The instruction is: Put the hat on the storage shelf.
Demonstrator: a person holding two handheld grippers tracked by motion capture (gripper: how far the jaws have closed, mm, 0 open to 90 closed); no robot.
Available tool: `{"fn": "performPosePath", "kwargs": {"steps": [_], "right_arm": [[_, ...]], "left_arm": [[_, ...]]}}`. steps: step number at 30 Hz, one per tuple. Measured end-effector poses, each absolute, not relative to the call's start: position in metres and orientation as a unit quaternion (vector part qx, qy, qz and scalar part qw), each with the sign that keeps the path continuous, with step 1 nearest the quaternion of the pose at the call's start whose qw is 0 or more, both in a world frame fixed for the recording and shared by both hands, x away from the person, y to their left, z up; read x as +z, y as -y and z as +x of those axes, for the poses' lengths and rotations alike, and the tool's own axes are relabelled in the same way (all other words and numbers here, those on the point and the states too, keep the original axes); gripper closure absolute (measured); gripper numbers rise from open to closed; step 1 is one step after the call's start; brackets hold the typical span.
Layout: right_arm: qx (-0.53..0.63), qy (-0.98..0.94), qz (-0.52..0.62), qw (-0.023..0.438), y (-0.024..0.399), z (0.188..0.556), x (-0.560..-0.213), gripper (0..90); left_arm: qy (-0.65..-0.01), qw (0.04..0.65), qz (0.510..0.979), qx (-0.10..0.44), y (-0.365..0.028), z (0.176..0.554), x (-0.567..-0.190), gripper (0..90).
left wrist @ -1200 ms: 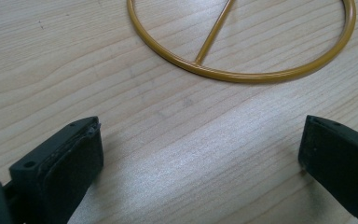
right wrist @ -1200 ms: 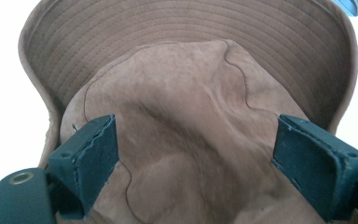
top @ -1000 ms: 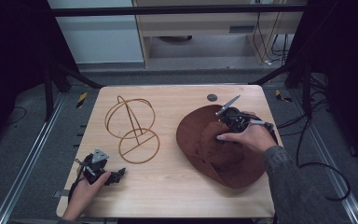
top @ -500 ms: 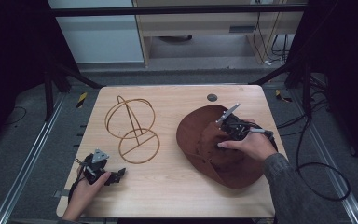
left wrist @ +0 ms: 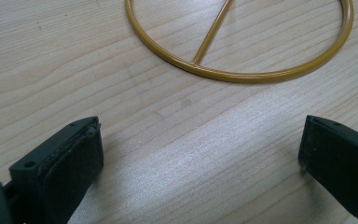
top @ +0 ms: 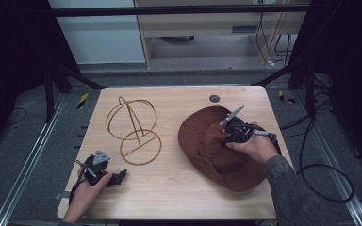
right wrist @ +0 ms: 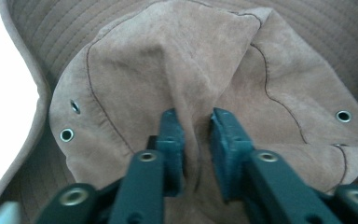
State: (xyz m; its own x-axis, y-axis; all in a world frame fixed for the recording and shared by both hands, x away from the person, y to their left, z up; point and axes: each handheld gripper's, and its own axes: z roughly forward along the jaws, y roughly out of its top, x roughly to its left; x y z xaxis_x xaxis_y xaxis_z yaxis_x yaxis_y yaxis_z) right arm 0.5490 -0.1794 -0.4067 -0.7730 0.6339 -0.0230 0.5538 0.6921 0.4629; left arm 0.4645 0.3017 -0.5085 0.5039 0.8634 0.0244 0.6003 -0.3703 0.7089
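on hat point(top: 217, 150) crown: right gripper point(right wrist: 196, 135) fingers just closed, pinching fold (table edge near).

No legible text, labels, brand marks or numbers anywhere. Checked the brown hat point(right wrist: 177, 70), the wire hat stand point(top: 134, 129), the wooden table point(top: 179, 188) and both grippers: nothing readable on any of them. Only sign-like markings are yellow-and-black hazard stripes point(top: 82, 100) on the floor by the table's far corners, no wording on them.
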Motion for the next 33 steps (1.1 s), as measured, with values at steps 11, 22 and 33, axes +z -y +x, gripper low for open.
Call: {"fn": "performPosePath", "kwargs": {"steps": [11,22,33], "right_arm": [[0.264,-0.9,0.336,0.082,0.19,0.552,-0.388,89.3],[0.331,-0.873,0.342,0.105,0.194,0.545,-0.344,89.5],[0.347,-0.868,0.333,0.123,0.189,0.536,-0.32,89.5]], "left_arm": [[-0.455,0.328,0.803,0.201,-0.301,0.464,-0.509,0.0],[-0.454,0.326,0.804,0.201,-0.302,0.464,-0.508,0.0],[-0.455,0.328,0.803,0.201,-0.301,0.464,-0.509,0.0]]}}
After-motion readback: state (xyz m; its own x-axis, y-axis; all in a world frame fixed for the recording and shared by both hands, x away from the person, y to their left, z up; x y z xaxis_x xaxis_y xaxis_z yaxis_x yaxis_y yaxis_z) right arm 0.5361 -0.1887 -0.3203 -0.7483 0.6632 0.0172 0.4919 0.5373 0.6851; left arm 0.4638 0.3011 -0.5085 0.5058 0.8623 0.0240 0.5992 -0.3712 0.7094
